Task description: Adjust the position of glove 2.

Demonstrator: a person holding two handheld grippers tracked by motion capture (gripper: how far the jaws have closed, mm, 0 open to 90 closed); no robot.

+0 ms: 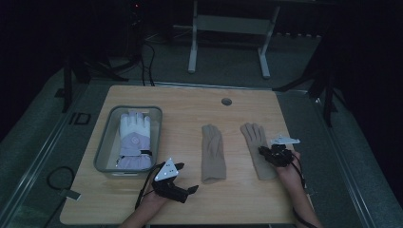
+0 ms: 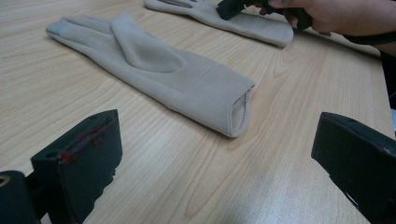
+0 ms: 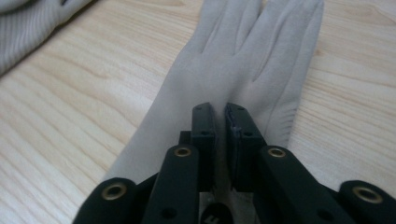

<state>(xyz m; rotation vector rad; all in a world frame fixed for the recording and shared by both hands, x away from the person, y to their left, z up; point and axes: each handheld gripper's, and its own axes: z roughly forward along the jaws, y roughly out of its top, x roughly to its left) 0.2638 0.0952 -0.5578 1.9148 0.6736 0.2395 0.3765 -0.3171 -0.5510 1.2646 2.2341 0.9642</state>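
Two beige gloves lie flat on the wooden table (image 1: 190, 104). My right gripper (image 1: 264, 152) is pressed down on the palm of the right-hand beige glove (image 1: 253, 135). In the right gripper view its jaws (image 3: 220, 114) stand almost together, pinching a fold of that glove (image 3: 243, 60). The other beige glove (image 1: 212, 152) lies to the left of it, cuff toward me. My left gripper (image 1: 187, 178) hovers near the table's front edge with its jaws wide apart (image 2: 215, 135). It faces the cuff of that glove (image 2: 154, 70) and has nothing between its jaws.
A grey bin (image 1: 105, 142) at the table's left holds a white and lilac ski glove (image 1: 134, 137). A round cable hole (image 1: 226, 101) sits near the far edge. Beyond the table stands a white frame (image 1: 228, 28) on the floor.
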